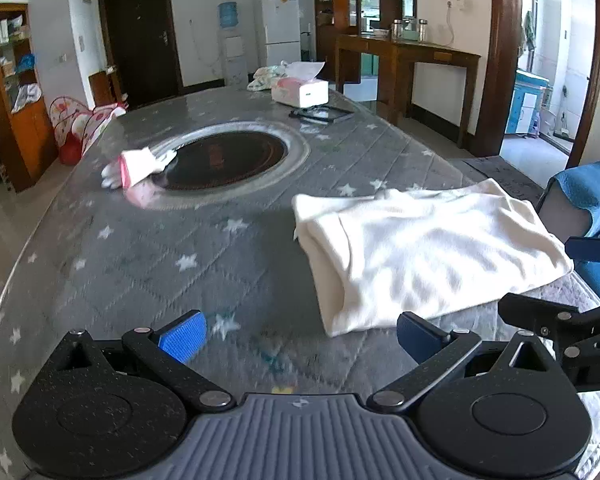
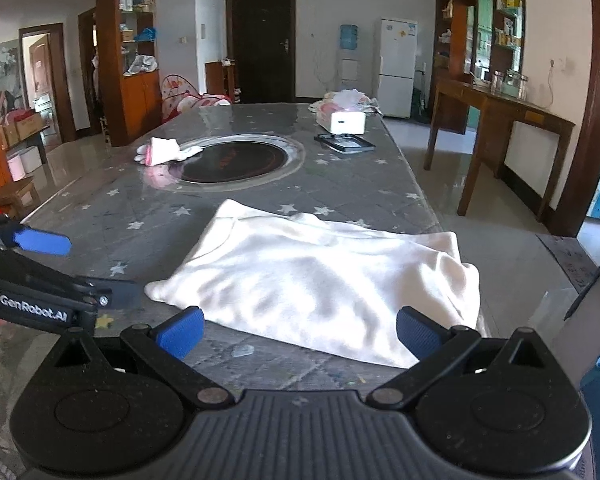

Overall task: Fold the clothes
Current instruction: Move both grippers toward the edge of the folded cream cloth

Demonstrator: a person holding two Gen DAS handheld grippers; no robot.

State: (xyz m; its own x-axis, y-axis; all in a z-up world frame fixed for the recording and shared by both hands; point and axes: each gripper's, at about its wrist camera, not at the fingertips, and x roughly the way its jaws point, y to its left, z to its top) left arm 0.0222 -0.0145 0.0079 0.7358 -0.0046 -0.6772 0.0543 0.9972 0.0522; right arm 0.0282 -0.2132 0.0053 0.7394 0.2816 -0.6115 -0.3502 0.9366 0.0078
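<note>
A long counter (image 2: 100, 216) with a grey, star-printed quilted cover under a glossy sheet fills both views. Set into its middle is a round dark hotplate (image 2: 236, 162) with a pale ring around it.

The white garment (image 2: 324, 280) lies folded into a thick, rumpled rectangle at the counter's near end, close to its right edge, one corner reaching the near right corner of the counter. In the left wrist view the same garment (image 1: 424, 252) sits ahead and to the right.

The right claw (image 2: 298, 334) is spread wide and holds nothing; its blue pads sit low over the garment's near edge, the right pad over the cloth. The left claw (image 1: 300, 338) is likewise spread and empty, poised above bare counter just left of the garment's near corner.

Toward the far right corner stands a white tissue box (image 2: 342, 120), and just in front of it a flat black-framed tablet-like object (image 2: 345, 143). Beside the hotplate's left rim lies a small pink and white bundle of cloth (image 2: 162, 151).
</note>
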